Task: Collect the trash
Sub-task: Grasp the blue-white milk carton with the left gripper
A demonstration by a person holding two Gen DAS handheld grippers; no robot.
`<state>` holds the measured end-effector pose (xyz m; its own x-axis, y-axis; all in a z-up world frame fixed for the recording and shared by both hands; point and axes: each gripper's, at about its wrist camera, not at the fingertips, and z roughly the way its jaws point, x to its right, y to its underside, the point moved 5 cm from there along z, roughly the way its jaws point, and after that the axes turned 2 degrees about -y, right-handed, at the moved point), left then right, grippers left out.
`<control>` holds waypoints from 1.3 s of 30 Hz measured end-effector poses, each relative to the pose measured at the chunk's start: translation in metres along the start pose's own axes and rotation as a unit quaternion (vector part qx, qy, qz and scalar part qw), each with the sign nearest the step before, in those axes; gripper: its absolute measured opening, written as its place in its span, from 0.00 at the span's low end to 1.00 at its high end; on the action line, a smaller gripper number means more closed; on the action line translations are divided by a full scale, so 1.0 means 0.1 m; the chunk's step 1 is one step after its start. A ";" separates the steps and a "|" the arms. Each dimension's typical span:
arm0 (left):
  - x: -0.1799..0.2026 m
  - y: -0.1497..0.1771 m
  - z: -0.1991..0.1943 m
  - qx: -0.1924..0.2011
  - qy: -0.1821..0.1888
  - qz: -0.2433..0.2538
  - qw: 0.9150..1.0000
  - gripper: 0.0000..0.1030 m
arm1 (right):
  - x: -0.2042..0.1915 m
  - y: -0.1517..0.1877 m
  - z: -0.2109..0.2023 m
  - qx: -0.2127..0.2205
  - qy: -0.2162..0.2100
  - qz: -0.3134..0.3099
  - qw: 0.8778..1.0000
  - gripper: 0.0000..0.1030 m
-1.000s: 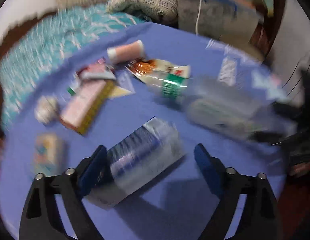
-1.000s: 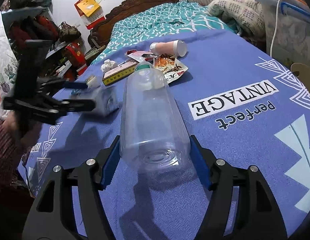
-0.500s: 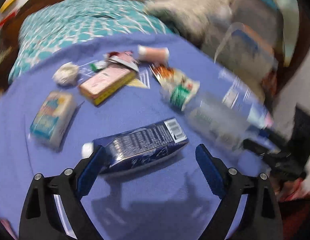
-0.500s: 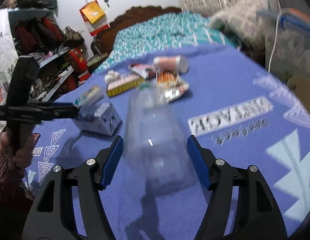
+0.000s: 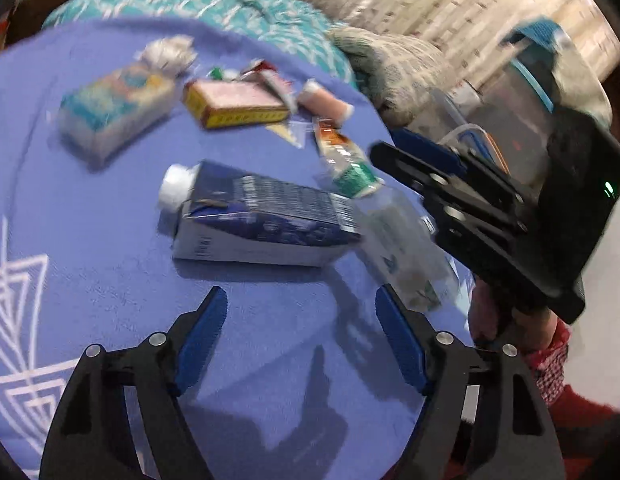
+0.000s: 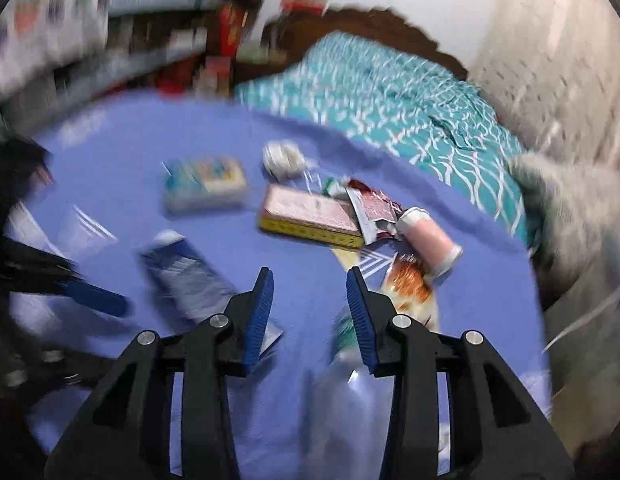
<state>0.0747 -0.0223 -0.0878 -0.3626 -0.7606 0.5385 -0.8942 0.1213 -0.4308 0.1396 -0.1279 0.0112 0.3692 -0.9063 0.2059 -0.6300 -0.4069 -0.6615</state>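
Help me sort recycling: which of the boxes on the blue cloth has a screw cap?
The dark blue carton lying nearest the left tongs; its white cap is unique.

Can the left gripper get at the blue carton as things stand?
Probably yes. The left gripper has open, empty jaws that have just been closing, and the blue carton lies on its side just ahead on bare blue cloth. The clear bottle crowds its right end.

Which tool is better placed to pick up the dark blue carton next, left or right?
Left, probably. The left tool is open and empty, with the dark blue carton lying just ahead of its tips. The right tool is narrower, and the carton sits off to its left.
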 end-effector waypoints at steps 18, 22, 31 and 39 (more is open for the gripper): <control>-0.35 -0.50 -0.01 0.023 -0.003 -0.055 0.998 0.83 | -0.33 0.58 -0.43 -0.053 -0.280 0.038 0.958 0.34; -0.27 -0.47 0.03 0.018 -0.027 -0.046 0.998 0.85 | -0.03 0.69 -0.39 -0.040 -0.260 0.097 0.960 0.37; -0.42 -0.30 -0.23 0.043 -0.065 -0.068 0.995 0.85 | -0.35 0.75 -0.10 -0.057 -0.263 0.114 0.956 0.64; -0.52 0.03 -0.57 0.053 -0.054 -0.083 0.994 0.85 | -0.84 0.81 -0.30 -0.045 -0.319 0.112 0.940 0.61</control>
<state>0.0763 0.0544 -0.0755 -0.1765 -0.8291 0.5305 -0.9047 -0.0757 -0.4193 0.0366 -0.0884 -0.0381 0.5371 -0.7284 -0.4254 -0.7853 -0.2477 -0.5674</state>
